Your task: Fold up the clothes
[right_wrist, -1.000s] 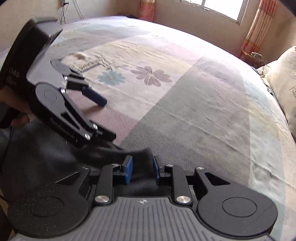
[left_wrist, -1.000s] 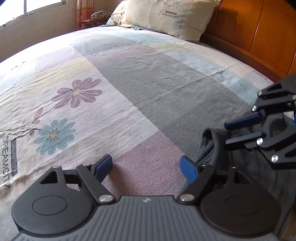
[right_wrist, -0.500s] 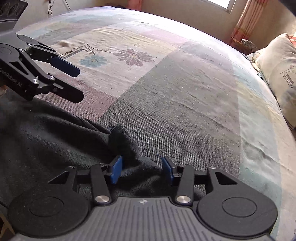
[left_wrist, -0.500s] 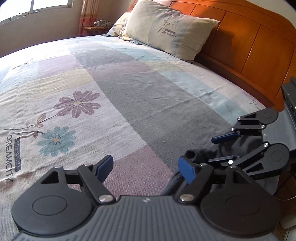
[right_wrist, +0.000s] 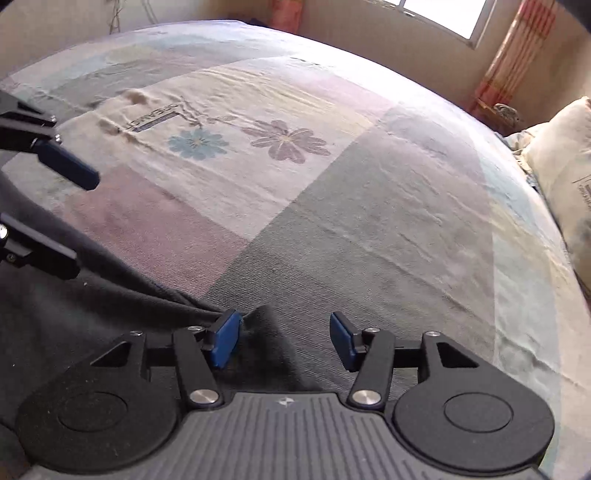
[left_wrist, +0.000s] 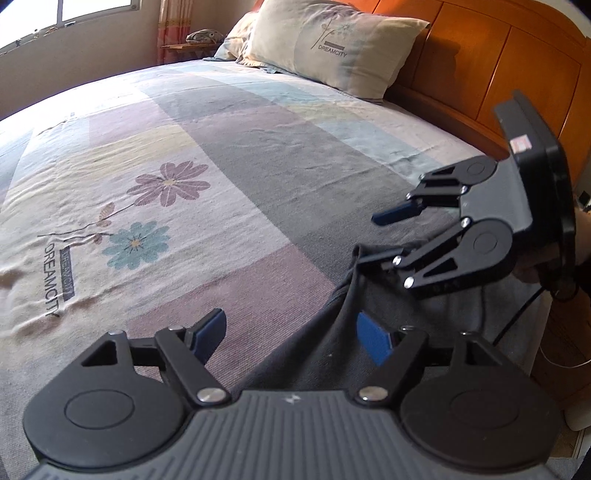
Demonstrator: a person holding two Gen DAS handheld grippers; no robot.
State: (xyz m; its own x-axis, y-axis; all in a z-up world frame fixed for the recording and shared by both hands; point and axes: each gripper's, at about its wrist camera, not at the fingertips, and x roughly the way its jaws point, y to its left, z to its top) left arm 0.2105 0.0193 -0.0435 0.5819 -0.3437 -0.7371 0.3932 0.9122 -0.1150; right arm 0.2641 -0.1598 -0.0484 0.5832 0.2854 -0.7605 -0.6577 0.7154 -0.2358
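Left gripper (left_wrist: 291, 334): its blue-padded fingers (left_wrist: 373, 343) stood wide apart, holding nothing; the right finger hung over the near edge of the dark garment, the left finger over bare bedspread.
Right gripper (right_wrist: 284, 338): its fingers (right_wrist: 223, 338) were also spread wide, with a peak of dark cloth rising between them; the left pad sat just beside that fold, but whether it touched the cloth could not be told.
Right gripper seen from the left wrist (left_wrist: 384, 236): it stood at the right of the view, fingers parted one above the other, the lower finger close over a raised corner of the garment.
Left gripper seen from the right wrist (right_wrist: 59, 210): at the far left edge, fingers apart, above the dark cloth.
Dark garment (left_wrist: 332, 350): dark grey fabric lay at the near right part of the bed, bunched and creased, one edge drawn into a ridge toward the right gripper.
Same garment, right wrist view (right_wrist: 92, 306): it filled the near left corner, its edge running diagonally across the bedspread.
Bedspread (left_wrist: 229, 177): pastel blocks of pink, grey, cream and blue, printed with two flowers and the word DREAMCITY.
Pillow (left_wrist: 332, 48): cream, propped at the far end against the headboard.
Headboard (left_wrist: 498, 62): orange-brown wooden panels at the far right.
Window (right_wrist: 443, 14): bright, far side, a striped curtain (right_wrist: 517, 51) beside it.
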